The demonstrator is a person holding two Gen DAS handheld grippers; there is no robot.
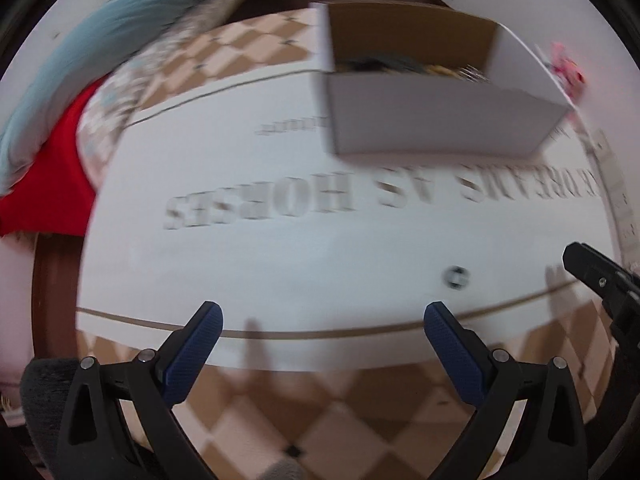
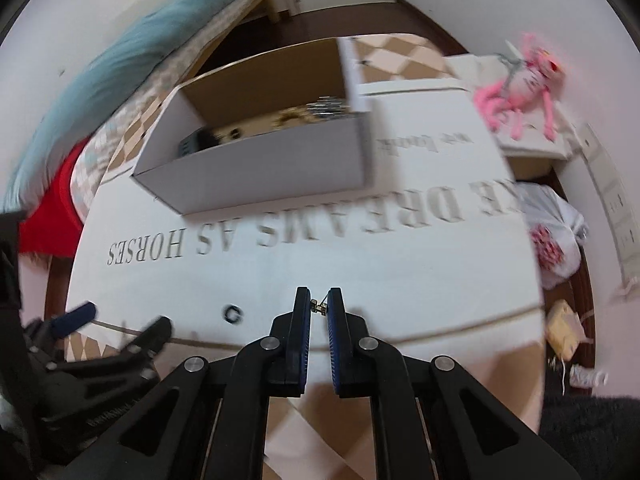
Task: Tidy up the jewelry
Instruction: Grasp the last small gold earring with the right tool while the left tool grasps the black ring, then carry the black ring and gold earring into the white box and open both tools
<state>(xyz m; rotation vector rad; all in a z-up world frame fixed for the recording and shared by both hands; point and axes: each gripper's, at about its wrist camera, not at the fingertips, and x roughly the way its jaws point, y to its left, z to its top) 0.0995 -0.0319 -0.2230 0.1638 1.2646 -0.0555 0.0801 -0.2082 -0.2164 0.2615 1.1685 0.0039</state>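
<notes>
A white cardboard box (image 2: 260, 176) with a brown inside stands on a white printed mat and holds several jewelry pieces (image 2: 320, 108). It also shows in the left wrist view (image 1: 436, 120). My right gripper (image 2: 319, 307) is shut on a small gold jewelry piece (image 2: 319, 306), held low over the mat in front of the box. A small dark ring (image 2: 233, 313) lies on the mat to its left; it also shows in the left wrist view (image 1: 456, 277). My left gripper (image 1: 323, 318) is open and empty over the mat's near edge.
The mat lies on a brown-and-cream checkered cloth (image 1: 320, 412). A teal blanket (image 1: 100, 52) and red cloth (image 1: 52, 168) lie at the left. A pink plush toy (image 2: 520, 84), a white plastic bag (image 2: 556, 236) and a small yellow item (image 2: 564, 332) are at the right.
</notes>
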